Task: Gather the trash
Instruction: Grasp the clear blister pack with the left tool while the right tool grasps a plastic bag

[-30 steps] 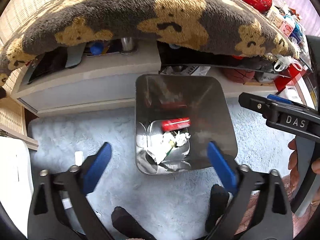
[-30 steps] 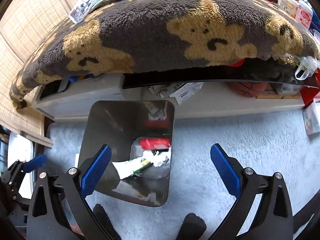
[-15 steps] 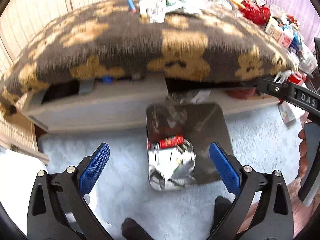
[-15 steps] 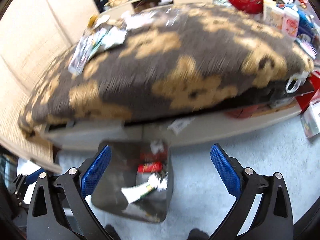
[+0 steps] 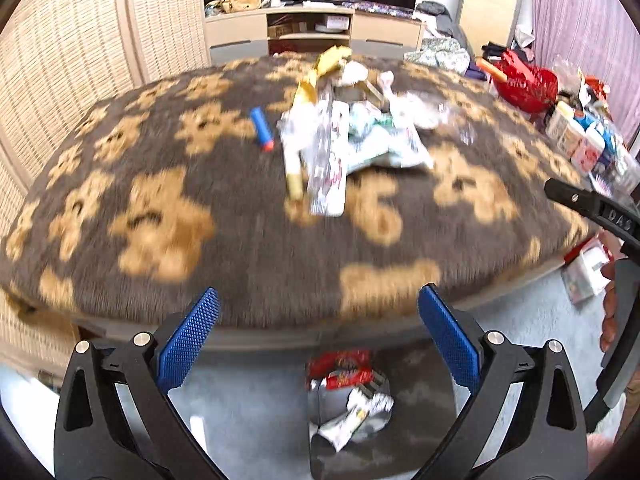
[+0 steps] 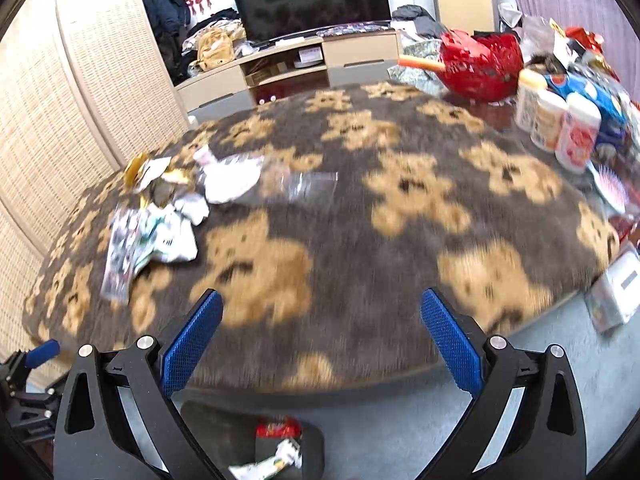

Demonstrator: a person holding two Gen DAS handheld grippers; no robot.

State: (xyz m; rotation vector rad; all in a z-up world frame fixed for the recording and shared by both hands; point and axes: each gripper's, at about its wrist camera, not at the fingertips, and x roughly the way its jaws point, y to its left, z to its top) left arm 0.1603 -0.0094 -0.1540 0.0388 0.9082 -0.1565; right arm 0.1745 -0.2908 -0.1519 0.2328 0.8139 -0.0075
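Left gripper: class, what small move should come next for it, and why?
Probably ease the left gripper forward over the bear-print blanket toward the wrapper pile. Its jaws are open and empty, the pile lies straight ahead, and the metal bin below already holds some trash.

Grey-brown blanket [image 5: 248, 248] with tan bear pattern, blue-padded black tool [image 5: 318, 336], red basket [image 6: 480, 66], pale-blue carpet [image 5: 248, 408]

One bin [image 5: 384, 420], one blue cylinder [image 5: 262, 128]
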